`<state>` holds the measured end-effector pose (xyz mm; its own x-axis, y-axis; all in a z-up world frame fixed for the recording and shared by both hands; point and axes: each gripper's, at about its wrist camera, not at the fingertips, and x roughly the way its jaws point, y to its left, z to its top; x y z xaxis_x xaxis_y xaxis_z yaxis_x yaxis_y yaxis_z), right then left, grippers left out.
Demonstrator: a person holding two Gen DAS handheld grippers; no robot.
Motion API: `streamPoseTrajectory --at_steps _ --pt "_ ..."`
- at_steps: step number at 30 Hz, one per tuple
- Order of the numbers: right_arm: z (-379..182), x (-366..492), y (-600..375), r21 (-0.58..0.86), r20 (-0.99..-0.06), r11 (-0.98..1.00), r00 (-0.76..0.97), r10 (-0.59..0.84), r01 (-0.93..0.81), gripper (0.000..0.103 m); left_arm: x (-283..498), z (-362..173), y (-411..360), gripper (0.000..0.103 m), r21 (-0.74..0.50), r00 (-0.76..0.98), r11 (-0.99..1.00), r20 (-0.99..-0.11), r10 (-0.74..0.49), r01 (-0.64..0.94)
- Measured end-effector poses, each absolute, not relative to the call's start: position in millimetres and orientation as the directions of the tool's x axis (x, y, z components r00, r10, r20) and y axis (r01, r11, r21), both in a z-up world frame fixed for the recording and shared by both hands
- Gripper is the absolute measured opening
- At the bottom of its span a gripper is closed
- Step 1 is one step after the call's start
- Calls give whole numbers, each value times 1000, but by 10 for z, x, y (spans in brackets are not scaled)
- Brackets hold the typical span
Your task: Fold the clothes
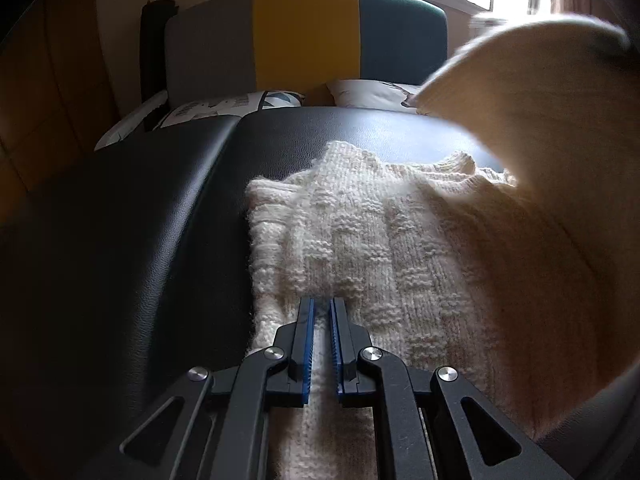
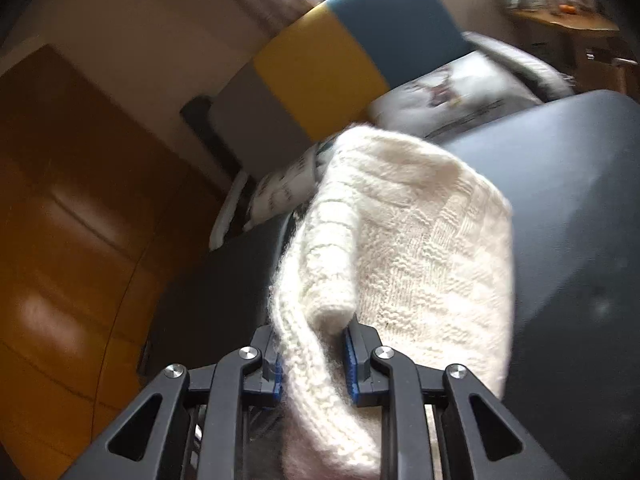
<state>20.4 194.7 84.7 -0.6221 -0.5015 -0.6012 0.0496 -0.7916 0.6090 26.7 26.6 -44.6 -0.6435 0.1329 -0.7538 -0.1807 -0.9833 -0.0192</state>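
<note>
A cream knitted sweater (image 1: 380,232) lies on a black padded surface (image 1: 140,240). My left gripper (image 1: 322,308) is shut on a thin fold of the sweater's near edge, low against the surface. On the right of the left wrist view a large blurred flap of the sweater (image 1: 532,128) hangs lifted in the air. In the right wrist view my right gripper (image 2: 312,332) is shut on a thick bunch of the sweater (image 2: 400,248), which drapes forward from its blue pads (image 2: 349,354) above the black surface (image 2: 580,240).
Behind the black surface stands a headboard in grey, yellow (image 1: 306,40) and teal panels, with patterned pillows (image 1: 236,106) at its foot. A wooden wardrobe (image 2: 68,240) fills the left of the right wrist view. A shelf with jars (image 2: 560,8) sits at the far right.
</note>
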Motion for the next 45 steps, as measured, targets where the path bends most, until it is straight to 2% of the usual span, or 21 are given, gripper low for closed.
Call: streamPoseTrajectory --at_steps 5,8,9,10,11,17,19,21,24,28,32,35,38,43,45 --pt "680 77 1403 602 -626 -791 -548 -555 113 21 331 -381 127 9 -87 -639 -974 -742 204 -210" --pt "570 69 1201 575 -656 -805 -508 -559 144 21 490 -326 -83 10 -54 -682 -981 -712 167 -184" --pt "542 58 1164 569 -665 -809 -497 -558 147 21 551 -335 -157 16 -24 -698 -987 -704 131 -161" --pt "514 48 1127 563 -674 -813 -485 -557 151 21 588 -368 -210 34 -5 -701 -989 -705 107 -146" --pt "498 30 1112 562 -679 -813 -477 -558 151 21 598 -406 -247 40 -21 -693 -989 -711 120 -150" --pt "781 -70 994 546 -655 -816 -510 -557 190 20 530 -521 -425 40 -200 -640 -971 -730 238 -133" --pt "921 -55 890 533 -630 -810 -525 -572 244 20 553 -525 -390 40 -183 -650 -973 -724 232 -143" --pt "956 -11 691 476 -643 -824 -517 -564 307 20 579 -534 -372 40 -183 -658 -972 -715 236 -150" --pt "656 74 352 357 -736 -863 -461 -495 357 20 584 -554 -424 41 -233 -654 -962 -708 268 -142" --pt "158 160 93 301 -816 -877 -375 -440 374 20 621 -564 -471 41 -271 -658 -951 -692 298 -146" --pt "35 165 99 321 -818 -875 -360 -449 363 21 707 -563 -617 42 -360 -657 -926 -670 345 -119" --pt "21 64 141 359 -810 -870 -351 -470 337 20 788 -541 -678 47 -354 -664 -931 -677 319 -87" --pt "23 12 151 386 -798 -860 -347 -493 334 20 861 -537 -673 47 -340 -664 -937 -683 305 -81" --pt "-74 127 -27 326 -822 -872 -347 -452 365 26 922 -537 -606 48 -319 -668 -942 -679 303 -103" --pt "-146 170 -59 325 -825 -870 -340 -452 370 29 931 -531 -659 48 -349 -665 -931 -672 328 -106"
